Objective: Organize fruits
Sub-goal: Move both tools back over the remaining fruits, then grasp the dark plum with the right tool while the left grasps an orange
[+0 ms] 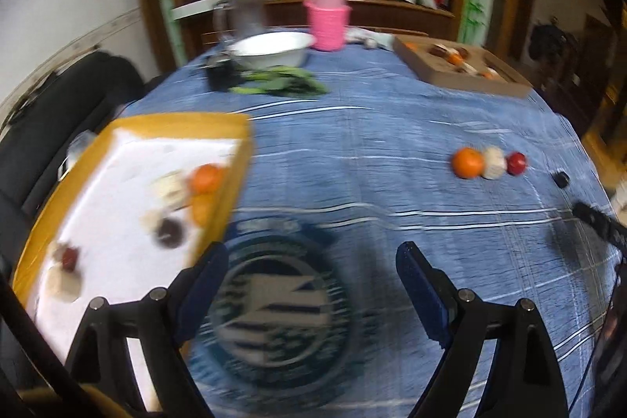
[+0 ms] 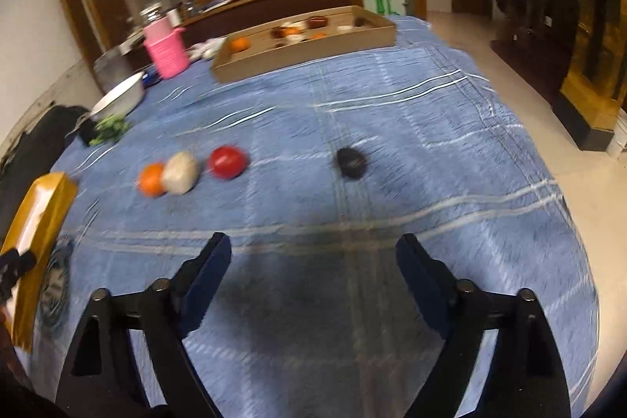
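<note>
On the blue tablecloth an orange (image 1: 467, 162), a pale round fruit (image 1: 493, 163) and a red fruit (image 1: 516, 163) lie in a row, touching. A dark fruit (image 2: 351, 162) lies apart to their right. The same row shows in the right wrist view: orange (image 2: 151, 179), pale fruit (image 2: 180, 172), red fruit (image 2: 228, 162). A yellow tray (image 1: 176, 124) with a white lining holds several fruits at the left. My left gripper (image 1: 313, 257) hangs open and empty beside that tray. My right gripper (image 2: 313, 245) is open and empty, short of the loose fruits.
A brown cardboard tray (image 2: 305, 55) with several fruits stands at the far side, with a pink basket (image 2: 166, 51), a white bowl (image 1: 270, 49) and green leaves (image 1: 282, 83) nearby. A dark chair (image 1: 78, 93) stands at the left. Floor lies beyond the table's right edge (image 2: 568, 190).
</note>
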Tool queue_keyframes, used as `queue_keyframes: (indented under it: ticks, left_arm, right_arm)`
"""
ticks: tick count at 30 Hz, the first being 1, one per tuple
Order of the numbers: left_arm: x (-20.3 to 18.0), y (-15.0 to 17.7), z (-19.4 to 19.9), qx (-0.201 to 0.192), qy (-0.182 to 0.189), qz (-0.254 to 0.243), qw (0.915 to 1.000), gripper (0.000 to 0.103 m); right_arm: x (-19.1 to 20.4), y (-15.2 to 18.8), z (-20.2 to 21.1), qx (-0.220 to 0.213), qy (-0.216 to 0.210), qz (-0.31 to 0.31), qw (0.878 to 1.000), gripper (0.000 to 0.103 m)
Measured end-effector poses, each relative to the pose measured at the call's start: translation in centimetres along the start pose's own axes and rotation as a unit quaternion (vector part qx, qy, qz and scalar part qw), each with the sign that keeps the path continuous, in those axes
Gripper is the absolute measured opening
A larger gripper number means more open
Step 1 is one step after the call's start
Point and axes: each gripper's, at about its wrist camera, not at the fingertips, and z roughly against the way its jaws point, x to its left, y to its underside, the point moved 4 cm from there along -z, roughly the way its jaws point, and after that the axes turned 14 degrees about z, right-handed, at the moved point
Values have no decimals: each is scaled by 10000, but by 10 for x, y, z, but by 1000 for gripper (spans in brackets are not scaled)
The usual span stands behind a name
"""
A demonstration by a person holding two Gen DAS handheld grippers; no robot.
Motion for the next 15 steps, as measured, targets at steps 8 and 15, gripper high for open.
queue_keyframes:
  ticks: [8,15]
  left_arm:
    - [-79,-3,-34,149,407,-566,9975,90]
    - [-128,-13,-72,216,557,-816,9949,84]
  right_arm:
    - [-16,-34,-46,196,299,350,9987,44]
    - [-24,-36,-57,230,117,248,9994,24]
